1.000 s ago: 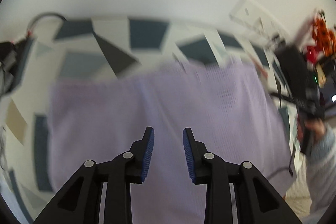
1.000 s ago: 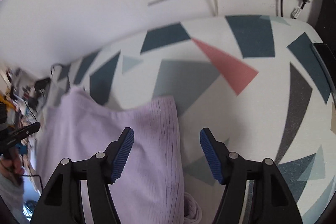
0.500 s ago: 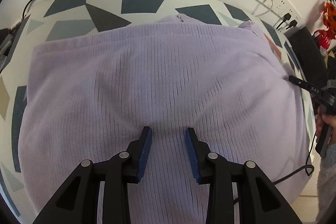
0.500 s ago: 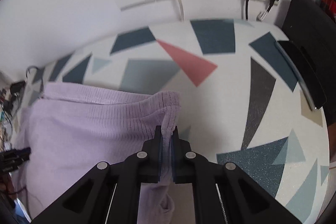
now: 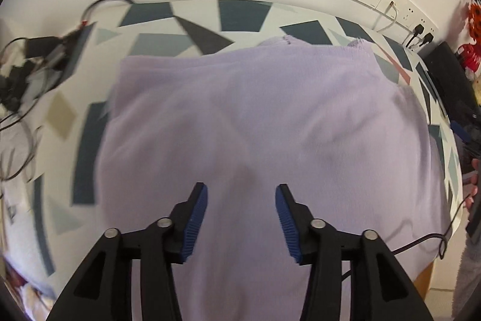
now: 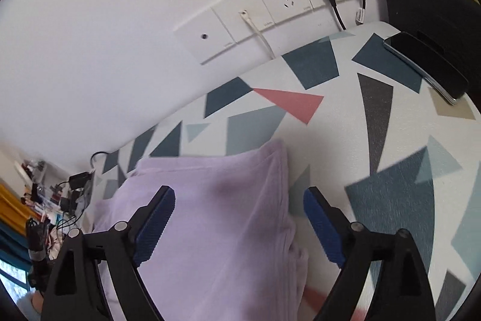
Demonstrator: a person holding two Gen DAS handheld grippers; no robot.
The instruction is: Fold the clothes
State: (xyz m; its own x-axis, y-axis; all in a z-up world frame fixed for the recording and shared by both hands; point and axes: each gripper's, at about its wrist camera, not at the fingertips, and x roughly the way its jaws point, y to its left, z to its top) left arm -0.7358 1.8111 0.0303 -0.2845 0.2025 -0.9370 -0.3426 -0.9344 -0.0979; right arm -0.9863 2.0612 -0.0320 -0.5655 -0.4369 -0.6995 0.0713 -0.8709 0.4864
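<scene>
On the patterned tabletop (image 5: 246, 17), left wrist view: lilac knit sweater (image 5: 264, 116) lies spread; left gripper (image 5: 241, 200), jaws wider than half a second ago, grips nothing. Right wrist view: right gripper (image 6: 239, 200) has released the sweater's edge, jaws spread. Fold likely set.

Pale lilac ribbed knit garment (image 5: 270, 116) on a white tabletop (image 6: 339, 122) — patterned with navy, grey, pink and beige shards.
</scene>
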